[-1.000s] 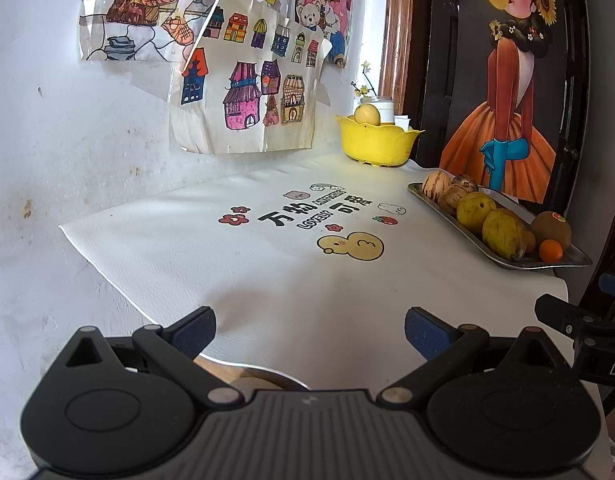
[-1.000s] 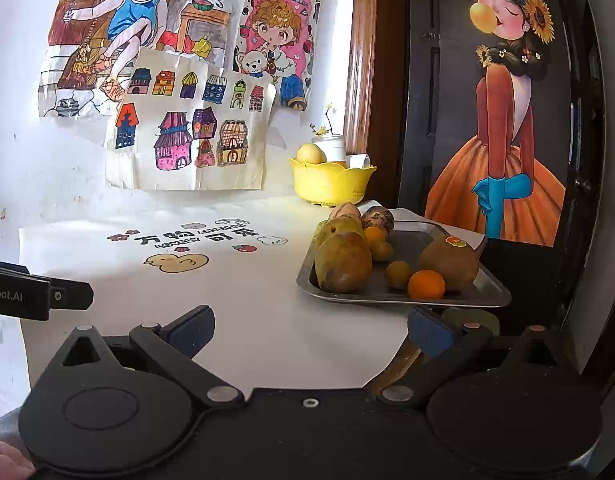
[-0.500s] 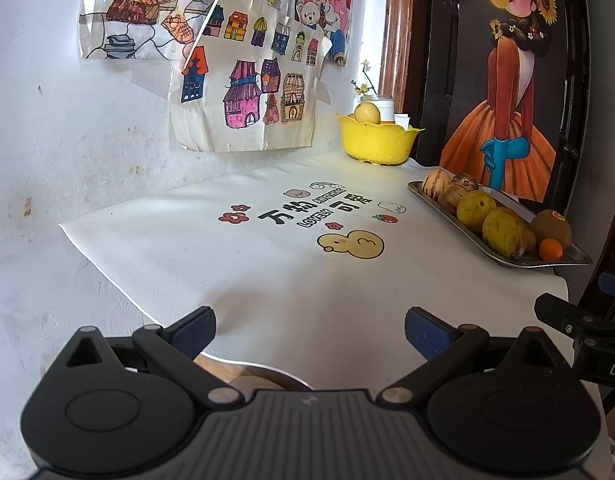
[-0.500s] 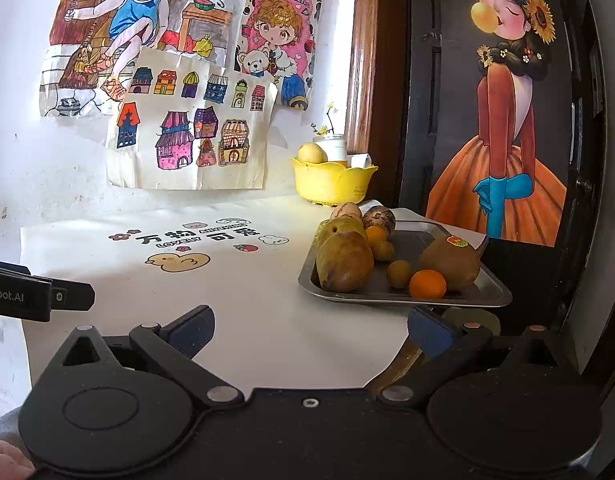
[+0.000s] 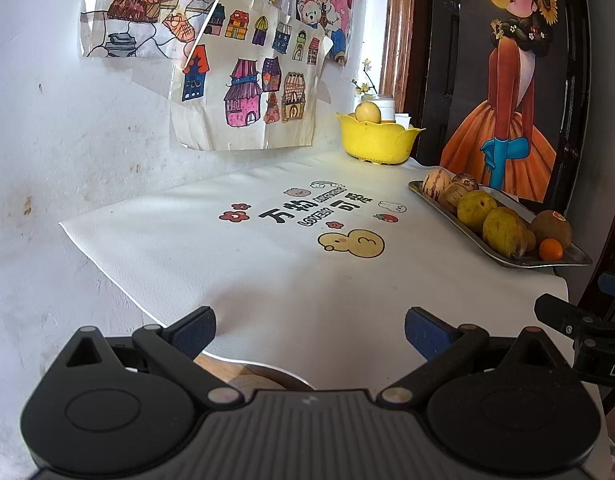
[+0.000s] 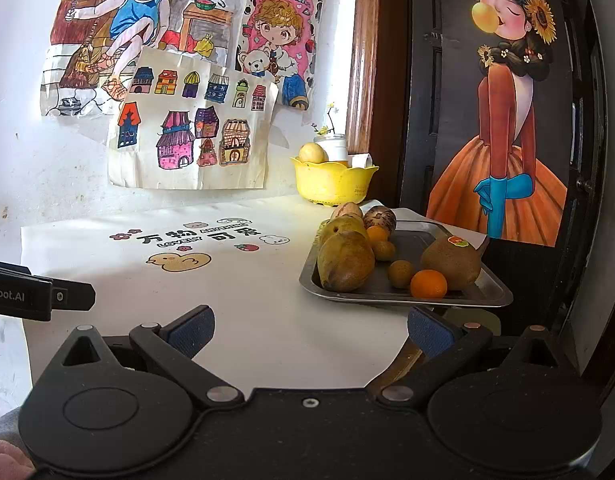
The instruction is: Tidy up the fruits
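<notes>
A metal tray [image 6: 489,292] at the table's right edge holds several fruits: a large yellow-brown mango [image 6: 345,266], a small orange [image 6: 428,284], a brown kiwi [image 6: 451,262] with a sticker, and striped round fruits at the back. The tray also shows in the left wrist view [image 5: 575,258]. A yellow bowl [image 6: 333,184] with a pale round fruit [image 6: 312,153] stands at the back. My right gripper [image 6: 309,330] is open and empty, just in front of the tray. My left gripper [image 5: 309,328] is open and empty over the mat's near edge.
A white printed mat [image 5: 267,264] covers the table. Drawings hang on the white wall [image 5: 47,140] at left. A dark door with a painted girl [image 6: 507,120] stands behind the tray. A white jar [image 6: 332,146] sits behind the bowl.
Both grippers have barely moved; the views have shifted very slightly. Both stay open and empty.
</notes>
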